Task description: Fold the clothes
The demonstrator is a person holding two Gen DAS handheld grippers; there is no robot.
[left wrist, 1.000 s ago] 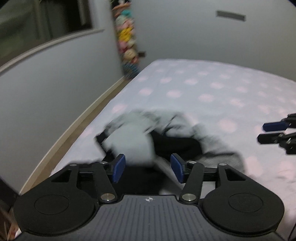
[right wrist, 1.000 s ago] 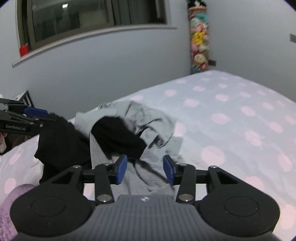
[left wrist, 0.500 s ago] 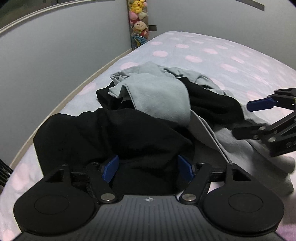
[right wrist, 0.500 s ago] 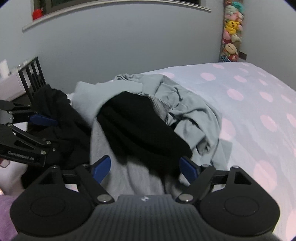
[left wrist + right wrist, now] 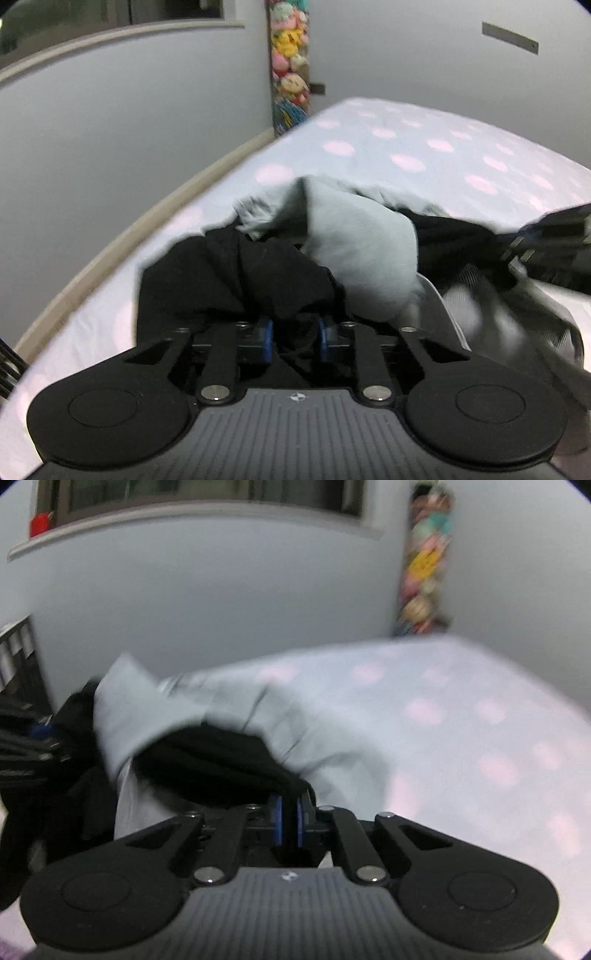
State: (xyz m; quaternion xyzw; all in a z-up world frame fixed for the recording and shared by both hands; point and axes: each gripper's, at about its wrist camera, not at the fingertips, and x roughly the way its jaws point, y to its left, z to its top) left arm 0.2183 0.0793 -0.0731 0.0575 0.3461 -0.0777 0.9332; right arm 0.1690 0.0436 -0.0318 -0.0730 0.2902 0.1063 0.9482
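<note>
Polka-dotted bedding covers the bed (image 5: 424,155) that carries everything, pale blue with pink spots, and the clothes pile sits at its near edge against the grey wall side.

Nearest you in the left wrist view, your left gripper (image 5: 295,338) has just been closing, and its 2 blue pads now pinch a bunched fold of the black garment (image 5: 236,280) between them. That black garment lies at the near left of the pile. Just beyond it, touching it, the light grey garment (image 5: 362,251) humps up over the middle of the pile. To the right of the pile, blurred, your right gripper (image 5: 546,243) shows with dark cloth running to it.

In the right wrist view, your right gripper (image 5: 289,823) has also just been closing; its jaws stand almost together, and a second black piece (image 5: 221,760) reaches down to the pads, seemingly caught between them. The light grey garment (image 5: 207,709) drapes over that black piece. At the left of the pile your left gripper (image 5: 33,738) is a dark blur.

Beyond the pile the bed runs clear to the far corner, where a column of plush toys (image 5: 290,66) hangs on the wall. A window sill (image 5: 184,517) runs above the pile along the wall.
</note>
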